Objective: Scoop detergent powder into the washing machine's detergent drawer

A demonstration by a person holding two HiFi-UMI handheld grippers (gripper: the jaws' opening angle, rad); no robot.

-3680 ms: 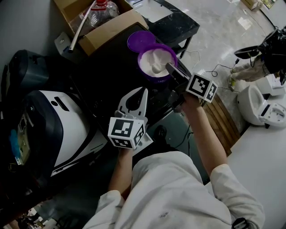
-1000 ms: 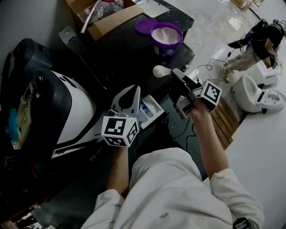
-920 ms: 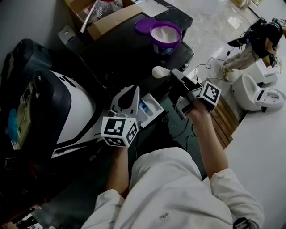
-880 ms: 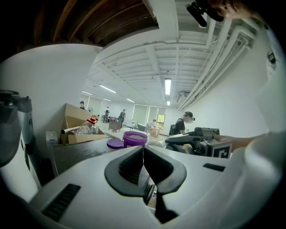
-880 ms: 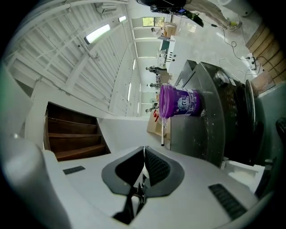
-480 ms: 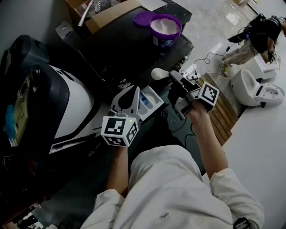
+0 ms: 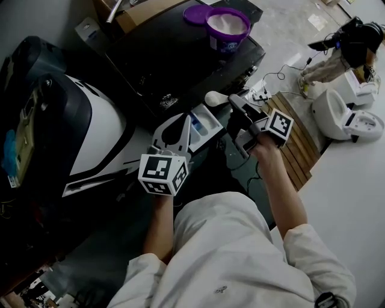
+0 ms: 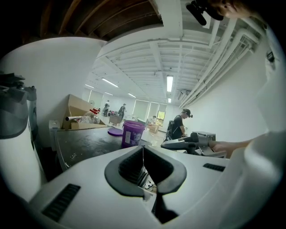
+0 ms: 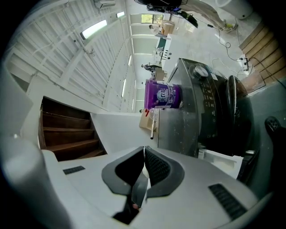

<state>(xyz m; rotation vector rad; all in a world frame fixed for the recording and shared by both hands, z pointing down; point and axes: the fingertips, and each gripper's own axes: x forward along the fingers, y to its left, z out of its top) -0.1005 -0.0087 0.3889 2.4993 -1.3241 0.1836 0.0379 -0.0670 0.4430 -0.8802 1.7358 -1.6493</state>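
Now the right gripper (image 7: pixel 234 103) pinches the handle of a white scoop (image 7: pixel 213 97), jaws pressed onto it. The scoop's bowl hangs just above the far end of the detergent drawer (image 7: pixel 207 120), which stands pulled out of the washing machine (image 7: pixel 174 54). The left gripper (image 7: pixel 184 119) has its jaws pressed together on nothing, its tip at the drawer's left side. The purple tub (image 7: pixel 227 24) of white powder sits open on top of the machine, well apart from the scoop, its lid (image 7: pixel 197 13) beside it.
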